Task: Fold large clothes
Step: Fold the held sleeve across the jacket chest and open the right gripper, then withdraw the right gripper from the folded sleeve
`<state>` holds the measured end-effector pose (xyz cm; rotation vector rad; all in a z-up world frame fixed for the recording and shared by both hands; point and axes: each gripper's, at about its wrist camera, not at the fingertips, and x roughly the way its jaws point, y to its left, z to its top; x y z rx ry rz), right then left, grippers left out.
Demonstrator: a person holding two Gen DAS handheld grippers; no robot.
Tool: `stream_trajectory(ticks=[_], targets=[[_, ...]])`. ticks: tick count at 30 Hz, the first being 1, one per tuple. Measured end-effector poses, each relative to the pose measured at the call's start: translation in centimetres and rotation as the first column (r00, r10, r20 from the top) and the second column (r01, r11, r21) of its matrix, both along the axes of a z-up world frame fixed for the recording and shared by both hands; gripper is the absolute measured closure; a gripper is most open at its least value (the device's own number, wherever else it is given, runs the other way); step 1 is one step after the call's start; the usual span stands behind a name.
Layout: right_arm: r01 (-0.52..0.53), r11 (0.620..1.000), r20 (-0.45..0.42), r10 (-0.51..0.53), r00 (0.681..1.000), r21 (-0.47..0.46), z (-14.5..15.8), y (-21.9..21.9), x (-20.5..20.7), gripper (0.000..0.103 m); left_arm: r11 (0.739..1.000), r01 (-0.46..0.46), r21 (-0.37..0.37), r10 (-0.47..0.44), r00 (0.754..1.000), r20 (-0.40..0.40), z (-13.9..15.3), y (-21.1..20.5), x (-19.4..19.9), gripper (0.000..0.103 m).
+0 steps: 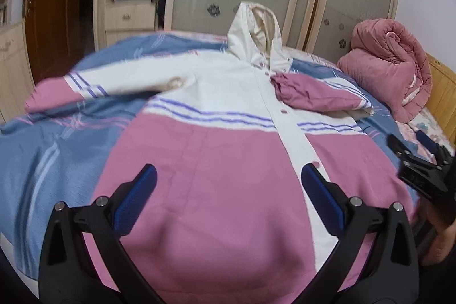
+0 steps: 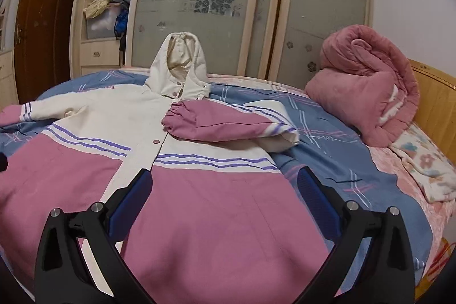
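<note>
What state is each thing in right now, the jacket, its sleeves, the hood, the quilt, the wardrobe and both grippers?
Jacket: spread flat, buttoned.
Right sleeve: folded across chest.
Left sleeve: stretched out.
Hood: propped upright.
Quilt: rolled up.
Wardrobe: open.
Left gripper: open.
Right gripper: open.

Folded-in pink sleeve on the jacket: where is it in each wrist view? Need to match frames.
Left wrist: sleeve right of centre, above mid-height, lying across the jacket's chest.
Right wrist: sleeve at centre, just above mid-height, cuff at the button placket.
Shared landmark: cream hood, directly above the cuff in both.
</note>
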<state>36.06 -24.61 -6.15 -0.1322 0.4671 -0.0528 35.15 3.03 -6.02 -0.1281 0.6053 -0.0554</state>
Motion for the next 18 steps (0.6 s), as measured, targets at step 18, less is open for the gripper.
stream_trajectory(ticks=[18], targets=[[0.03, 0.996, -0.025, -0.028, 0.999, 0.08, 1.2, -3.6, -3.7, 0.001, 0.996, -0.07, 0.055, 0.068, 0.997, 0.04, 0.8, -1.3, -0.2, 0.002]])
